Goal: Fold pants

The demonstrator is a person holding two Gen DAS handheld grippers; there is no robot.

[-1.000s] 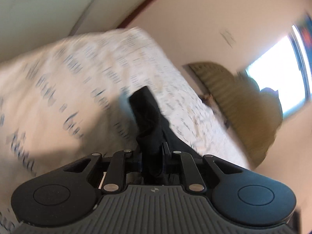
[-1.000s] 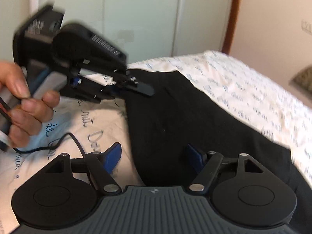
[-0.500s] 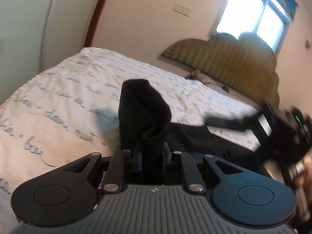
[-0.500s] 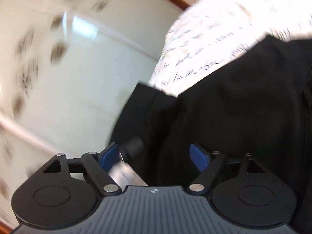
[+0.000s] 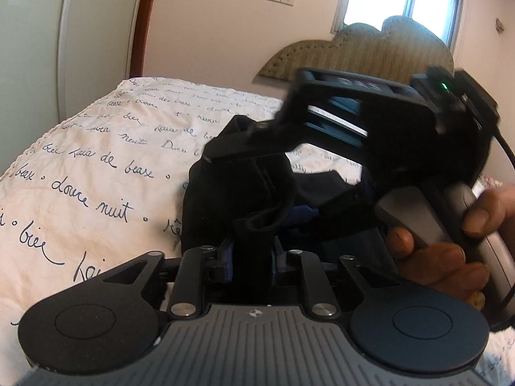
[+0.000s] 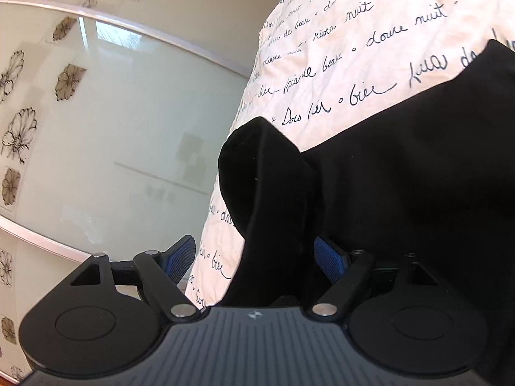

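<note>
- Broadly, the bed (image 5: 96,167), covered in a cream sheet with dark handwriting, fills most of both views, and the black pants (image 6: 418,167) lie spread across it with one end gathered up toward the tongs.
- Judging by the way they sag and bunch, the pants are soft, limp and light; they will likely drape from any hold and slide little on the sheet, with nothing fragile about them.
- A firm hold is probably best taken at a hem or doubled edge, where the layers are thick enough to pinch together, rather than on the flat middle.
- In the left wrist view the right gripper (image 5: 251,148) reaches in from the right, held in a hand (image 5: 450,251), just above the bunched cloth.
- The left gripper (image 5: 249,257) has a narrow strip of the pants (image 5: 238,193) rising between its blue pads; its jaws are opening, with the cloth between them and seemingly touching both sides.
- The right gripper (image 6: 257,257) stands wide, its pads (image 6: 180,257) well apart, with a rolled fold of the pants between them but not pinched.
</note>
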